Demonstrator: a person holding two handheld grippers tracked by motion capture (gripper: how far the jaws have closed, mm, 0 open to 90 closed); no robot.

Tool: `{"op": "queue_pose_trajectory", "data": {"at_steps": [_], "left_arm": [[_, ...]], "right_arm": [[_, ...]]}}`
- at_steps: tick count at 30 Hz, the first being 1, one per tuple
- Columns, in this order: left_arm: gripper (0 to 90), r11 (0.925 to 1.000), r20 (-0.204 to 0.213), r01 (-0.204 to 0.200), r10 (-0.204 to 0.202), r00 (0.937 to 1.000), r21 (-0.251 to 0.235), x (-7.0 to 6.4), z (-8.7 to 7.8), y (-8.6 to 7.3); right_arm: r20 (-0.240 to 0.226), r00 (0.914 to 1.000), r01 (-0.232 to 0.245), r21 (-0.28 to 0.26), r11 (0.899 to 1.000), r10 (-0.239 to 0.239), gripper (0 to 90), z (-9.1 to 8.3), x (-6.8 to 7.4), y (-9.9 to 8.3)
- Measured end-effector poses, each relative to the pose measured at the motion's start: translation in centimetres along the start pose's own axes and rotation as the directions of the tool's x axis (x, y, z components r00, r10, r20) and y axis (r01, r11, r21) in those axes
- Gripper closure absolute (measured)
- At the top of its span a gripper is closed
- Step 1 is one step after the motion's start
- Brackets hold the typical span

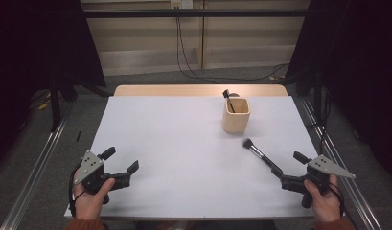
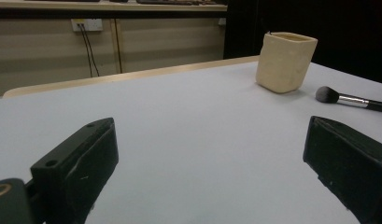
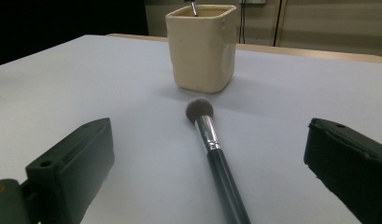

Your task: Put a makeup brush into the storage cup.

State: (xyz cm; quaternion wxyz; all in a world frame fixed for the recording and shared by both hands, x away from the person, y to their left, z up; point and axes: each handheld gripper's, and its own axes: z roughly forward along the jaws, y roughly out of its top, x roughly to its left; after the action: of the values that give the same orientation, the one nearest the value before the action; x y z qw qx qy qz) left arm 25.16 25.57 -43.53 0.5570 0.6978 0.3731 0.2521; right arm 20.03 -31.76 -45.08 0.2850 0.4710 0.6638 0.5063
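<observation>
Lying flat, one brush (image 1: 261,155), one cup (image 1: 236,115) (another brush (image 1: 227,97) inside)

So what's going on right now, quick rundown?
Left gripper open, empty, idle near the table edge. Right gripper open, fingers either side of the makeup brush handle, not closed. Brush flat, head toward the cup. Path clear.

My right gripper (image 1: 288,168) has its jaws wide, straddling the brush (image 3: 215,154) handle, nothing blocking. Cup (image 1: 236,115) stands beyond the bristles toward the tabletop (image 1: 184,153) far edge. Left half is bare, free passage.
</observation>
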Motion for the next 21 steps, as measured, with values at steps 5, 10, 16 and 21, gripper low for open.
{"op": "queue_pose_trajectory", "data": {"at_steps": [5, 10, 16, 21], "left_arm": [[3.3, 1.0000, -0.001, 0.001, -0.001, 1.0000, -0.004, 0.0, 0.0, 0.0], [3.3, 1.0000, -0.006, -0.003, 0.003, 1.0000, -0.002, 0.0, 0.0, 0.0], [3.4, 0.9999, -0.017, 0.011, -0.011, 0.9998, 0.000, 0.3, 0.0, -0.1], [3.4, 0.9998, -0.012, 0.018, -0.018, 0.9998, -0.001, 0.4, 0.1, -0.2]], "right_arm": [[-0.001, 1.0000, -0.002, -0.005, 1.000, 0.002, 1.1, -0.3, -0.1, 0.0], [-0.011, 0.9998, -0.015, -0.006, 1.000, 0.015, 1.1, -0.1, -0.2, 0.2], [-0.018, 0.9994, -0.028, -0.004, 1.000, 0.028, 1.1, 0.3, -0.3, 0.5], [-0.017, 0.9995, -0.026, 0.007, 1.000, 0.026, 1.2, 0.8, -0.2, 0.7]]}}
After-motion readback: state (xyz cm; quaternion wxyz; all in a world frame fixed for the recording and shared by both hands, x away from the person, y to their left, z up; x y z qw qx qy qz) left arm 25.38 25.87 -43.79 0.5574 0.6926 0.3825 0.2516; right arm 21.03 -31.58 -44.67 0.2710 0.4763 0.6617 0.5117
